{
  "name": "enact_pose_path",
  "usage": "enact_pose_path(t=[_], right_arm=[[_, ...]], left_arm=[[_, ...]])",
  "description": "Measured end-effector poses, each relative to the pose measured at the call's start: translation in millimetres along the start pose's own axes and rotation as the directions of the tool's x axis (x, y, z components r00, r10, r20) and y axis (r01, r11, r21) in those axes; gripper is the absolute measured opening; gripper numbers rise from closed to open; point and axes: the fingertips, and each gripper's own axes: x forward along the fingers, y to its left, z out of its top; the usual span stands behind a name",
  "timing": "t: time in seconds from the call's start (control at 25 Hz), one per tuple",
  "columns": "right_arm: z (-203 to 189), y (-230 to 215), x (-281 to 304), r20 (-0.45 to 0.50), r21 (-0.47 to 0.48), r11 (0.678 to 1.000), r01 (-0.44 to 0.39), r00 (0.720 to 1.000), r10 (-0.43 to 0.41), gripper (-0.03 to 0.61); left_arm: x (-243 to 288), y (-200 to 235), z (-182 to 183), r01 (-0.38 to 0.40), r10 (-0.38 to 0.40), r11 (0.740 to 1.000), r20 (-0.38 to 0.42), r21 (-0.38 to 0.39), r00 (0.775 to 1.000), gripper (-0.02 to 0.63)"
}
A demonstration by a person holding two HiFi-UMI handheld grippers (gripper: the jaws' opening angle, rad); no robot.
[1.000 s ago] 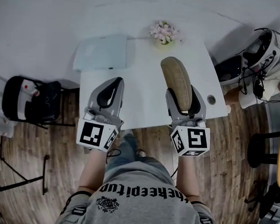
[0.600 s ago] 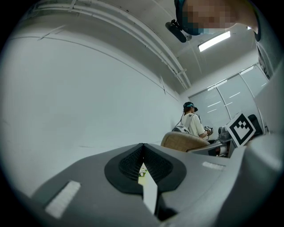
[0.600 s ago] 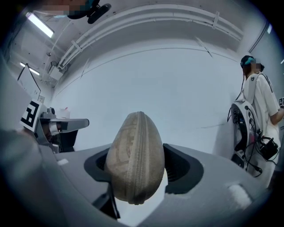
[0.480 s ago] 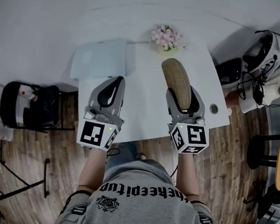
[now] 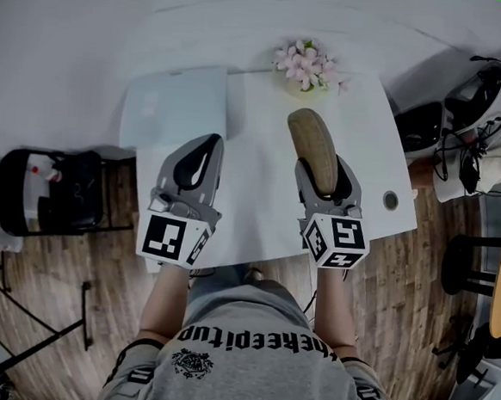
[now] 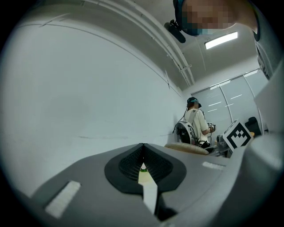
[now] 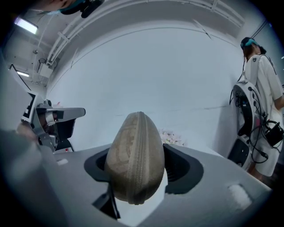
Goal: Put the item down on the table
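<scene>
My right gripper [image 5: 326,177] is shut on a tan oval zipped case [image 5: 312,148], which sticks out forward past the jaws over the white table [image 5: 249,212]. In the right gripper view the case [image 7: 135,157] stands on edge between the two black pads, zipper facing the camera. My left gripper [image 5: 193,166] hovers over the table's left part, jaws closed with nothing between them; in the left gripper view its pads [image 6: 143,165] meet in the middle.
A pot of pink flowers [image 5: 308,67] stands at the table's far edge. A pale blue board [image 5: 176,107] lies at the far left corner. A black chair [image 5: 57,190] stands left of the table. Bags and gear [image 5: 478,105] and another person [image 7: 262,88] are at the right.
The whole view has shifted slightly; the table and flowers sit a little lower and nearer. Both grippers keep the same pose, and the right one still holds the case.
</scene>
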Motion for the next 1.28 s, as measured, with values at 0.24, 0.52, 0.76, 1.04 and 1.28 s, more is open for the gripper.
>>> enact_pose_path(t=[0.24,0.52,0.76,1.04,1.28], right_arm=[[-29,-2,27,-0.082,0.016,1.000,0.007,0.997,-0.006,0.284],[-71,-6,54,-0.185,0.045,0.999,0.024,0.983,-0.015,0.284],[-104,-5,69,-0.263,0.034,0.999,0.036,0.965,-0.026,0.284],[-140,-10,86,-0.342,0.031,0.998,0.059,0.939,-0.045,0.284],[-165,-11,96,-0.405,0.016,0.998,0.067,0.913,-0.055,0.284]], left_arm=[[11,13,-16,0.011,-0.012,1.000,-0.026,-0.020,1.000,0.008],[21,26,-35,0.022,-0.025,0.999,-0.061,-0.046,0.998,0.009],[23,38,-44,0.025,-0.029,0.998,-0.070,-0.064,0.997,0.009],[27,52,-56,0.013,-0.020,0.997,-0.089,-0.080,0.996,0.009],[27,60,-65,0.007,-0.017,0.996,-0.114,-0.086,0.993,0.010]])
